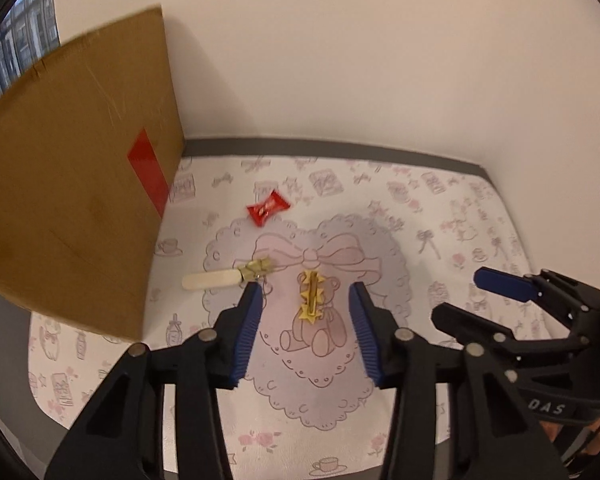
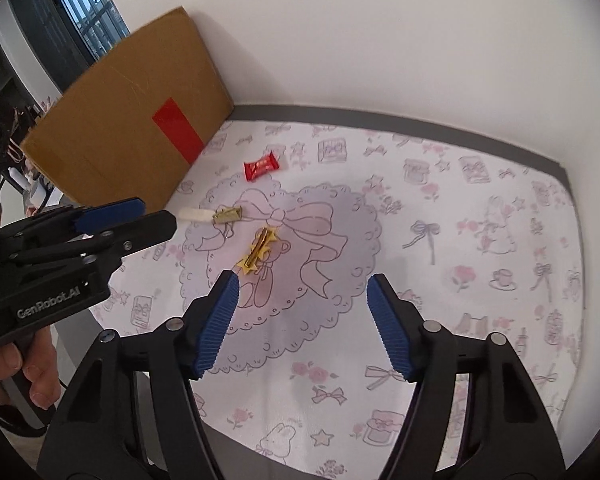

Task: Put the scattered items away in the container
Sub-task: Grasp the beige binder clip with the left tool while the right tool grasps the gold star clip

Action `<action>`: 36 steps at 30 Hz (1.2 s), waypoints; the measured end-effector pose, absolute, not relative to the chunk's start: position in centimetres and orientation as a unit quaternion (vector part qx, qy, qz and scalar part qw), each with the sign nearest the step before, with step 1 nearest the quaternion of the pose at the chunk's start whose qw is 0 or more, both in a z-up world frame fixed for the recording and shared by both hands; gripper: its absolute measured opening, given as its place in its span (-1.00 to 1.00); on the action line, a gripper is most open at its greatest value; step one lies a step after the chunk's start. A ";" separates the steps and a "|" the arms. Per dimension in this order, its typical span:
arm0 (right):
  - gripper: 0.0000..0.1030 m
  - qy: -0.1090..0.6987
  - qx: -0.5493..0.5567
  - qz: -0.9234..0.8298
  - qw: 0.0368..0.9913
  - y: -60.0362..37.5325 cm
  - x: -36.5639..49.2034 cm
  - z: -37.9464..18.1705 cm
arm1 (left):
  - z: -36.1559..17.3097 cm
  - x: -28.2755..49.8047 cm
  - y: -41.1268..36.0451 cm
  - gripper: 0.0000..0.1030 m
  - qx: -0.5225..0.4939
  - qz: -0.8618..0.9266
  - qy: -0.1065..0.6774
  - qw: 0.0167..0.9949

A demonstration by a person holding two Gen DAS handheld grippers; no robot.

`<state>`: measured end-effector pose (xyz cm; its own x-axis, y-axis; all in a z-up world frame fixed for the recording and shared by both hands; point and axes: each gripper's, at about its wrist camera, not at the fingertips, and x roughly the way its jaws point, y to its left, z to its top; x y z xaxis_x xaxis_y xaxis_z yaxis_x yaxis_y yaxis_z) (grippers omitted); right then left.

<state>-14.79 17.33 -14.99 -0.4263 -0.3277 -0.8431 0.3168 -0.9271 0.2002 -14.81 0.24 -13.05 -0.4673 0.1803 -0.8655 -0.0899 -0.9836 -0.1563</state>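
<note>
Three small items loose on pink-and-white printed table mat (image 1: 420,208), none in a container yet. Only box-like thing in view: big brown cardboard box w/ red tape patch (image 1: 80,184), standing at mat's left edge; opening not visible from either cam, so can't tell if it's the target.

Left gripper (image 1: 303,330): blue ribbed pads spread wide, nothing between them, hovering above mat. Gold star-trimmed metal hair clip (image 1: 311,298) sits framed in the gap, lying lengthwise on the printed bear. Right gripper (image 2: 302,324): also spread wide, empty, aimed at bare mat; same clip just beyond its left pad.

Cream flat stick w/ gold bow end (image 1: 224,278): near box, just left of left gripper's left pad, well clear of clip. Red shiny foil candy wrapper (image 1: 269,208): farther back, apart from both.

Handling, by judgement:
- Clip: light, stiff, thin, smooth metal; prob. slides on mat. Best pinched across the narrow spine at mid-length, pads square to long axis; star trims look flimsy, avoid squeezing those.
- Stick: light, rigid, v. flat; hard to get under. Take at bow end, where it stands proud.
- Candy: light, crinkly, slippery; grab body, not twisted ends.

Clip looks like left gripper's next pick.
</note>
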 end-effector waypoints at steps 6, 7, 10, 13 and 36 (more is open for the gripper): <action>0.34 -0.021 0.518 -0.830 0.207 16.7 -16.9 -17.3 | -16.8 -17.1 -0.8 -0.36 -0.547 0.831 -0.064 0.075; 0.34 -0.023 0.517 -0.830 0.208 16.6 -17.0 -17.4 | -17.2 -17.4 -0.8 -0.36 -0.548 0.831 -0.062 0.075; 0.34 -0.039 0.521 -0.825 0.214 16.3 -17.6 -18.2 | -18.2 -18.2 -1.0 -0.37 -0.552 0.829 -0.056 0.072; 0.35 -0.043 0.528 -0.821 0.211 16.0 -18.3 -19.0 | -19.0 -18.9 -1.0 -0.47 -0.555 0.828 -0.049 0.067; 0.35 -0.049 0.551 -0.807 0.207 14.4 -20.4 -22.9 | -21.0 -20.3 -1.3 -0.76 -0.553 0.830 -0.055 0.048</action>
<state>-20.38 14.40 -22.86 -0.3060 -0.3881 -0.8694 0.2803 -0.9094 0.3073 -20.35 -1.30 -21.02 -0.3834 0.1404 -0.9128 -0.0190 -0.9894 -0.1442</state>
